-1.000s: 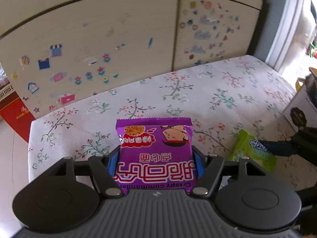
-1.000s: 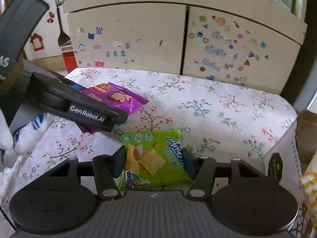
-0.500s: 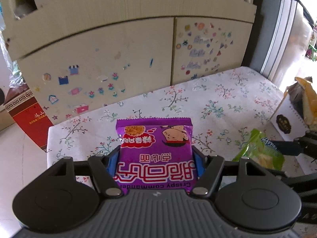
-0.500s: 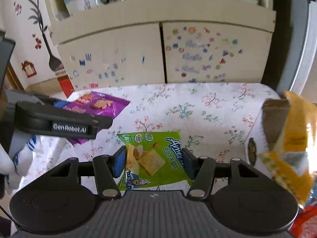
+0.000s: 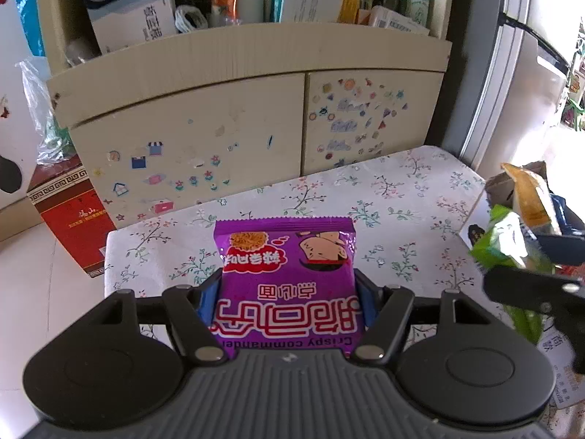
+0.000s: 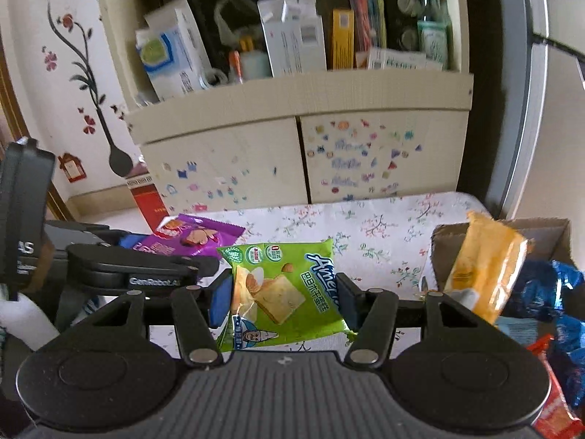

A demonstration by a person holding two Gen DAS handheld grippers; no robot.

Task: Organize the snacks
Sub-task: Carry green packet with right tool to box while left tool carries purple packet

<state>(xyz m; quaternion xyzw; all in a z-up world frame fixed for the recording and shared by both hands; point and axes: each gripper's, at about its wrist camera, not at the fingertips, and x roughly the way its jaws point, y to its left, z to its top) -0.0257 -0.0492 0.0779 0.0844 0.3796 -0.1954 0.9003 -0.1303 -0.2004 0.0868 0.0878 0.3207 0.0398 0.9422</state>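
A purple snack packet [image 5: 287, 278] with red and white print is clamped flat between the blue pads of my left gripper [image 5: 288, 294], held in the air above the flowered tablecloth [image 5: 384, 197]. My right gripper [image 6: 283, 292] is shut on a green toast snack packet [image 6: 281, 285], also lifted off the table. Seen from the right wrist, the left gripper and its purple packet [image 6: 199, 234] hang at the left. From the left wrist view, the green packet [image 5: 506, 241] in the right gripper shows at the far right.
A cardboard box [image 6: 548, 234] at the table's right end holds a yellow packet [image 6: 486, 267], blue packets [image 6: 548, 285] and a red one [image 6: 555, 384]. Behind the table stands a stickered cupboard [image 5: 226, 117] with a crowded shelf. A red box [image 5: 69, 216] sits on the floor at left.
Both grippers have risen with their packets and tilted up, so the shelf above the cupboard came into view. The right gripper has swung towards the cardboard box, which now shows its contents.
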